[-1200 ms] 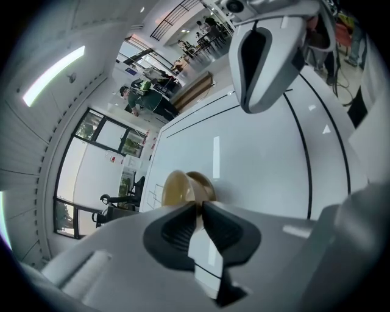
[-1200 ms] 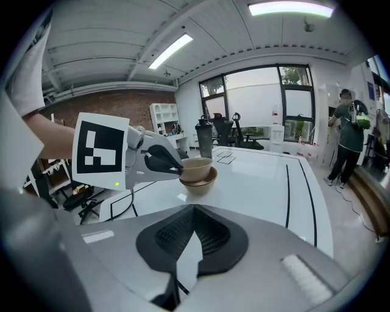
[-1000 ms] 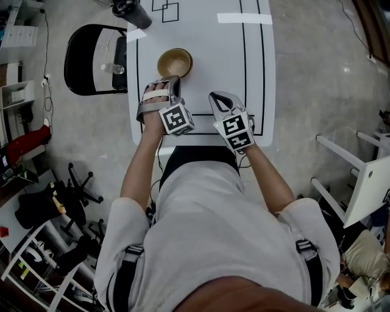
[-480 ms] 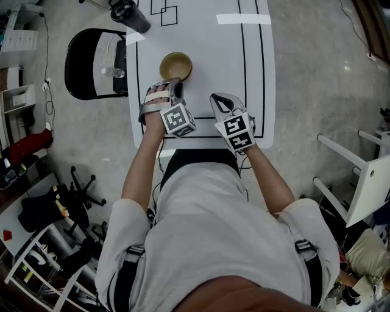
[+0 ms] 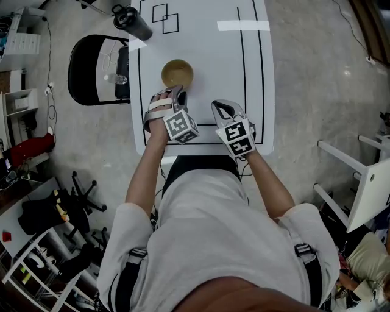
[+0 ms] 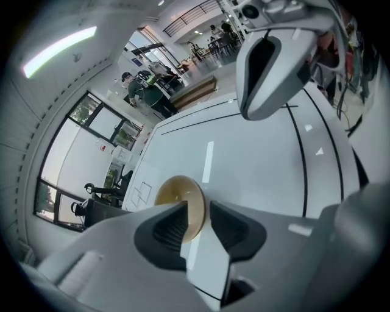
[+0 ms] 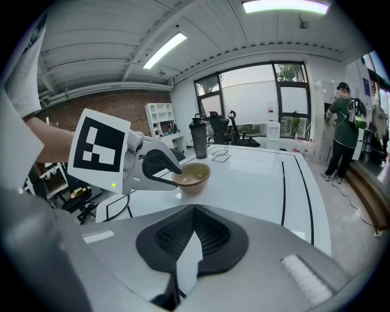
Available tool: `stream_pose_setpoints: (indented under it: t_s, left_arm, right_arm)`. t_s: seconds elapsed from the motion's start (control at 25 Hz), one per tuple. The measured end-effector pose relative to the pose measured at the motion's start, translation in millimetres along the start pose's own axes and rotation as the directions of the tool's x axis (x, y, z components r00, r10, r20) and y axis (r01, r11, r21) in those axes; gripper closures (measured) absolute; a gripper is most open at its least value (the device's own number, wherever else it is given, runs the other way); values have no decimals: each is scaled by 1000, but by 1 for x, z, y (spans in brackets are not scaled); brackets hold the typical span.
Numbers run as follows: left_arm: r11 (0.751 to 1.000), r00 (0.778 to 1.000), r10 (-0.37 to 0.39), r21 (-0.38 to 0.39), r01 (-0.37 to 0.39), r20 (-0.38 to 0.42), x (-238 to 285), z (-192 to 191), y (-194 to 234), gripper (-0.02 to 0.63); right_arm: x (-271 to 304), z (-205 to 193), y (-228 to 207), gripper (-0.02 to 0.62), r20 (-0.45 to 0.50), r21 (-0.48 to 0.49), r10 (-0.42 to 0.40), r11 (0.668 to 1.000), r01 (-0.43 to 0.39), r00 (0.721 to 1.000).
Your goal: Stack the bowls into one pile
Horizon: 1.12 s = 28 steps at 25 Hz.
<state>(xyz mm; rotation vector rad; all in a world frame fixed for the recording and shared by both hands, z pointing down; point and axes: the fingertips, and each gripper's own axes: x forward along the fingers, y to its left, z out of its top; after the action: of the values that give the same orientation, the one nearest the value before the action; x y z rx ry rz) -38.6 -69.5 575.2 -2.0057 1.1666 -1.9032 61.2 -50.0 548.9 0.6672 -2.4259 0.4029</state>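
A tan bowl pile (image 5: 177, 73) stands on the white table (image 5: 244, 61), with a seam under its rim where one bowl nests in another (image 7: 194, 177). My left gripper (image 5: 178, 92) is at the pile's near rim. Its jaws have just been opening and now stand open, and the bowl's rim (image 6: 177, 189) shows in the gap without the pads pressing on it. In the right gripper view the left gripper (image 7: 173, 173) has one finger reaching over the rim. My right gripper (image 5: 220, 106) rests to the right near the table's front edge, shut with nothing between its pads (image 7: 192, 234).
A dark bottle (image 5: 131, 15) stands at the table's far left corner. A black chair (image 5: 91, 64) sits left of the table. Black lines run along the tabletop. A person (image 7: 344, 122) stands far off to the right, beyond the table.
The left gripper's jaws have parted at the bowl's near rim and let go of it. The pile has stayed in place, and the right gripper has not moved.
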Motion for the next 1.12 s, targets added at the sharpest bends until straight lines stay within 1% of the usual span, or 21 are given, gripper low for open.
stream_pose_setpoints:
  t_s: [0.08,0.16,0.24,0.28,0.32,0.36,0.4,0.44,0.48,0.52,0.64,0.72,0.76,0.84,0.88,0.92,0.96,1.0,1.04,1.08,1.12]
  left_arm:
    - [998,1000,9,-64,-8,15,-7,3,1,500]
    - [990,999,19,-143,-15,30,-15,3,5,507]
    - [968,997,45,-251,-29,57,-27,2,13,527]
    - [946,994,66,-322,-36,83,-36,3,18,544]
    - [915,989,91,-403,-37,116,-47,5,23,565]
    - [875,982,118,-484,-31,150,-59,7,27,592]
    - [831,973,145,-556,-23,177,-72,10,31,603]
    - [791,966,171,-611,-17,195,-83,12,34,603]
    - [759,960,192,-651,-15,203,-93,12,36,603]
    - [735,956,210,-678,-15,206,-102,11,37,603]
    - [680,947,244,-733,-13,210,-124,9,35,603]
    - [629,931,282,-777,1,230,-138,10,37,603]
    - [596,918,310,-803,14,246,-146,12,39,603]
    - [524,884,377,-851,43,277,-164,16,44,603]
    - [492,865,410,-869,59,291,-173,19,45,603]
    - [466,847,436,-882,78,305,-181,22,46,603]
    - [447,832,455,-889,96,318,-188,27,46,603]
    - [436,819,469,-893,111,331,-193,31,45,603]
    - [433,809,478,-893,121,342,-198,35,44,603]
    - [439,802,483,-890,125,351,-201,38,43,603]
    - [450,799,484,-884,124,358,-204,40,42,603]
  right_arm:
    - [-3,-1,0,597,-2,2,0,1000,0,1000]
    - [-4,4,0,597,6,0,-2,1000,2,1000]
    - [-3,13,3,596,23,-11,2,1000,-2,1000]
    - [-4,18,5,596,33,-19,6,1000,-6,999]
    - [-6,22,8,597,43,-26,12,1000,-11,999]
    - [-9,26,11,597,54,-31,20,999,-18,998]
    - [-12,29,14,597,65,-36,27,999,-24,998]
    - [-16,32,17,597,76,-40,33,999,-30,997]
    - [-19,36,20,597,87,-43,37,999,-33,996]
    - [-23,40,23,597,100,-45,39,998,-34,994]
    - [-36,56,31,597,152,-49,41,998,-34,988]
    - [-47,71,32,597,202,-55,26,998,-16,979]
    - [-54,79,33,597,233,-54,16,999,-3,972]
    - [-69,91,33,597,303,-41,-7,999,20,953]
    - [-77,95,33,597,330,-30,-20,999,32,944]
    - [-85,97,31,597,351,-18,-37,999,46,936]
    - [-91,99,28,597,366,-6,-57,998,63,929]
    - [-98,101,24,597,379,5,-80,996,85,922]
    - [-104,103,21,598,392,16,-106,994,109,914]
    - [-110,106,18,597,406,24,-131,991,133,905]
    - [-117,108,17,598,420,34,-153,988,153,894]
